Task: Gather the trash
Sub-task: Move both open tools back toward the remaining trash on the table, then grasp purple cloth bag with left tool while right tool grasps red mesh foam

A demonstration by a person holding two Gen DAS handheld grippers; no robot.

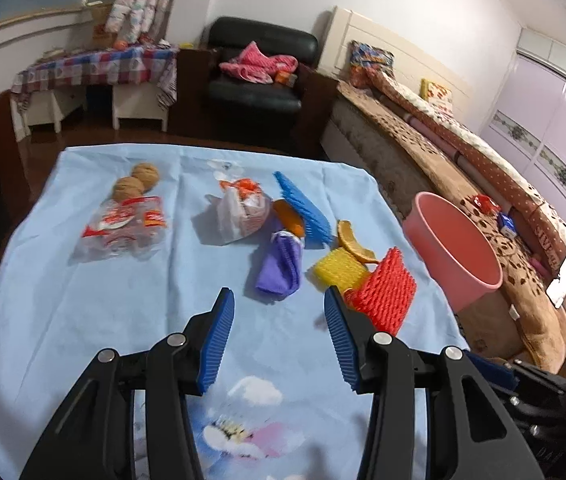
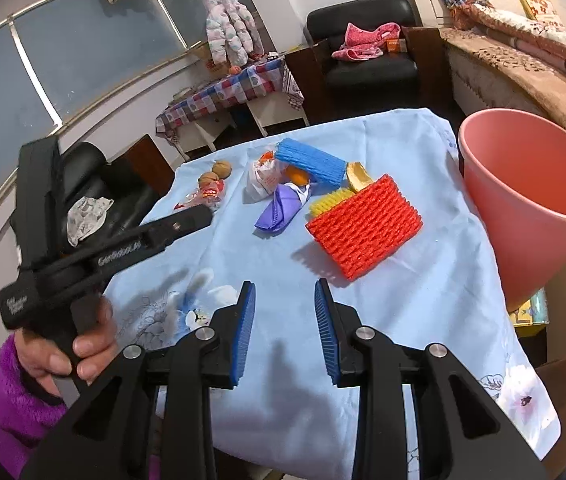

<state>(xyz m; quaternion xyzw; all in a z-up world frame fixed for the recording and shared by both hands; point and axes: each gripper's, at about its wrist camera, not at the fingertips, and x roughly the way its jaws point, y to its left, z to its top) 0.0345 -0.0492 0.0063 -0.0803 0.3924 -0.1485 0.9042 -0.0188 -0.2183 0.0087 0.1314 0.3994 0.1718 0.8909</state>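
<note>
- Since the pink bin (image 2: 531, 200) shows only bare pink wall as far in as either view reaches, I judge the collecting hardly begun; its bottom is hidden, so I cannot rule out a piece already inside
- From the middle of the worktop (image 1: 83, 300), the bin stands at about 3 o'clock in the left wrist view, at the cloth's edge beside the bed (image 1: 463, 152)
- Every piece of litter in view lies on the blue cloth; the red foam net (image 2: 363, 224) is nearest the bin, with the yellow foam net (image 1: 337, 270) touching it at its 9 o'clock in the left wrist view
- The orange peel (image 1: 353, 240) sits at 12 o'clock of the yellow net; the blue foam net (image 1: 303, 208) and the purple wrapper (image 1: 279, 264) lie just beside it, toward the centre
- A white crumpled wrapper (image 1: 243, 212) sits near the centre, and a clear snack bag (image 1: 123, 228) at 9 o'clock of it, with two walnuts (image 1: 137, 182) at the bag's 12 o'clock; whether the walnuts count as trash I cannot say
- The left gripper (image 1: 279, 300) hovers with its jaws wide apart and empty, the purple wrapper ahead of it; the red net is just beside the right-hand finger, though contact is unclear
- The right gripper (image 2: 285, 284) has its jaws partly apart, empty, the red net ahead
- Left to do, by my reading: all the pieces
</note>
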